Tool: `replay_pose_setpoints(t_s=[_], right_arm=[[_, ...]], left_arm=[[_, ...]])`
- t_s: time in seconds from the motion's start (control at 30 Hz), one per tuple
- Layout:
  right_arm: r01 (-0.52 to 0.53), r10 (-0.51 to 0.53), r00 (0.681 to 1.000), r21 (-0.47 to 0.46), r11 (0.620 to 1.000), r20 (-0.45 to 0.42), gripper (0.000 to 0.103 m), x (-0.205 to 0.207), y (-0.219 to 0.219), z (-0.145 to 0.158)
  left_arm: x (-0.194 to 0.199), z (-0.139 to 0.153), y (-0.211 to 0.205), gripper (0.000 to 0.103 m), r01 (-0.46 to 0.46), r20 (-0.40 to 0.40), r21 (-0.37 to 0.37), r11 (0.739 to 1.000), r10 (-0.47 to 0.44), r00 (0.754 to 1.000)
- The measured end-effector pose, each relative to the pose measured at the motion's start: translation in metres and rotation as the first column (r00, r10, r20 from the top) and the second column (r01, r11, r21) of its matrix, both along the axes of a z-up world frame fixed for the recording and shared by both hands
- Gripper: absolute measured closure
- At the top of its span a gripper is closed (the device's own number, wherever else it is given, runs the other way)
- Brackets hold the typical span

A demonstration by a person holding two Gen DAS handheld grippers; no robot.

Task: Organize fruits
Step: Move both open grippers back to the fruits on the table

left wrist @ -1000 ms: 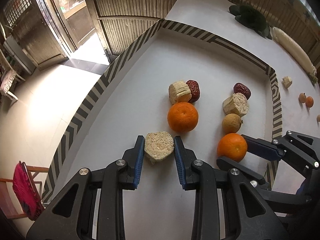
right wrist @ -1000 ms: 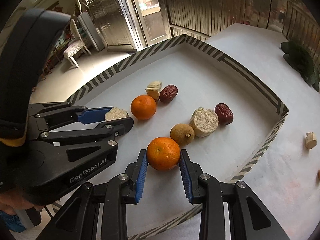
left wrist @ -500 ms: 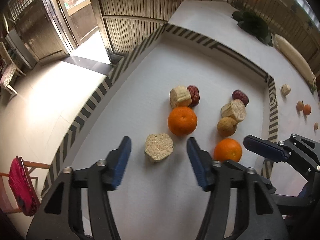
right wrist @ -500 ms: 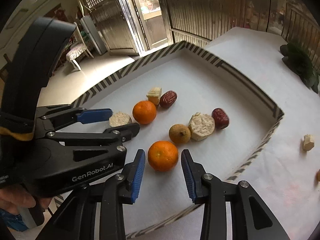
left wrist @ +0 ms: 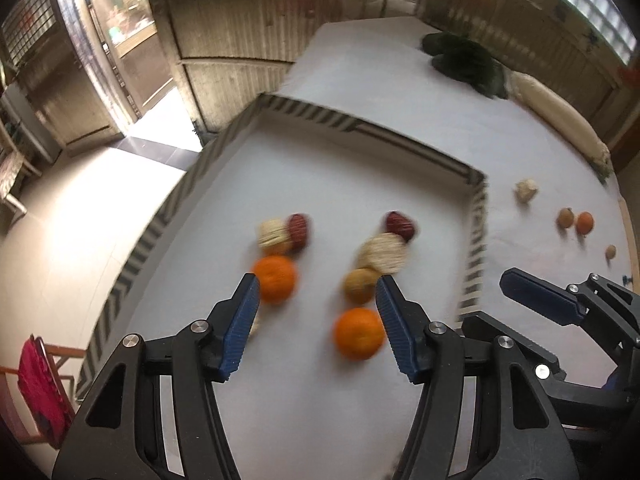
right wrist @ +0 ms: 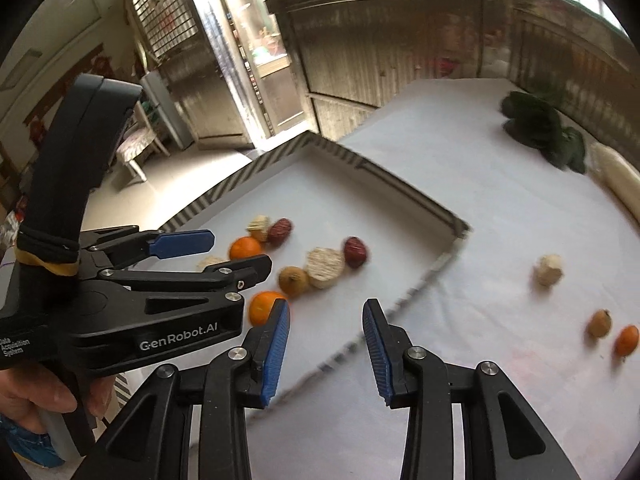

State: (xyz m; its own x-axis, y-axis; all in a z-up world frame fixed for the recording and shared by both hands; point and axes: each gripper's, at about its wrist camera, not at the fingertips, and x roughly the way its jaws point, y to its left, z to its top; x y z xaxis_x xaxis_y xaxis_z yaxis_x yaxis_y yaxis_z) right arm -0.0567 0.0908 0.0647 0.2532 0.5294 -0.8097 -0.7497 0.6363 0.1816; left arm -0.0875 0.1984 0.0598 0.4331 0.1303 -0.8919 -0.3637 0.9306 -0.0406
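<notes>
both grippers hang over the striped tray (left wrist: 475, 216), jaws spread wide, nothing held. left gripper (left wrist: 316, 322) sits above two short rows of fruit inside the tray; right gripper (right wrist: 326, 344) hovers near the tray's edge. an orange (left wrist: 359, 333) lies by the left gripper's right finger. more fruit waits on the white cloth (right wrist: 460, 184) outside: a pale chunk (right wrist: 548, 270), a brown fruit (right wrist: 599, 322), a small orange (right wrist: 626, 340). oranges look firm, round, prob. prone to roll, so grip across the middle. pale chunks look crumbly, so squeeze lightly.
</notes>
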Motion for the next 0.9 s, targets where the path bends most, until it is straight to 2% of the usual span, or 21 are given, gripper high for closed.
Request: replay_pose_setpoints(t_s=[0.27,0.53,0.73,0.9], right_arm=[[0.12,-0.12,0.993,-0.008,0.993,-0.002,0.066,0.02,-0.056,-0.001],[0.25,-0.252,0.967,-0.041,0.967,-0.031,0.067,0.037,-0.121,-0.012],[0.329,-0.331,0.943,-0.036,0.943,-0.04,0.067,0.056,-0.161,-0.017],[0.369,-0.369,0.928,-0.019,0.929,-0.053,0.067,0.072,-0.178,-0.02]], left_arm=[[0.03,0.004,-0.054,0.043,0.118,-0.003,-0.009,0.993,-0.118,0.993],[0.068,-0.001,-0.107,0.043,0.222,-0.011,-0.03,0.975,-0.223,0.975],[0.102,-0.005,-0.133,0.043,0.274,0.003,-0.098,0.957,-0.275,0.961],[0.131,-0.006,-0.146,0.043,0.293,0.014,-0.091,0.952,-0.293,0.956]])
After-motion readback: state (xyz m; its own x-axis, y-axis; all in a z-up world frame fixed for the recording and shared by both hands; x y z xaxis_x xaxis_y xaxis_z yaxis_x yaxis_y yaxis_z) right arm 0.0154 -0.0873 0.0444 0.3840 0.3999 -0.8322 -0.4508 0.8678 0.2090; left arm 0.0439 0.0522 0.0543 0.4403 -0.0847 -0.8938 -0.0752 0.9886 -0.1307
